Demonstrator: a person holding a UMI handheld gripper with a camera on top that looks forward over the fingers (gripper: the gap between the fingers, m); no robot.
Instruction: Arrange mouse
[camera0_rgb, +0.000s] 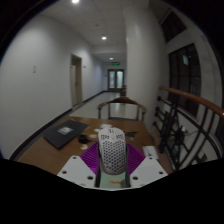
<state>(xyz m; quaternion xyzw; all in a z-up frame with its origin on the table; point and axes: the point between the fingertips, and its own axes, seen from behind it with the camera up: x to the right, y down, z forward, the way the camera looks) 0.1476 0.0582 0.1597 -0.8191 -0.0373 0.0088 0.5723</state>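
We find the white perforated mouse standing between the fingers of the gripper, its long axis running straight ahead along them. The purple pads sit against both flanks of the mouse, so we judge the gripper clamped on it. The mouse appears lifted above the wooden table. Beyond the mouse, to its left, lies a dark laptop; a chair stands further beyond. We see no containers.
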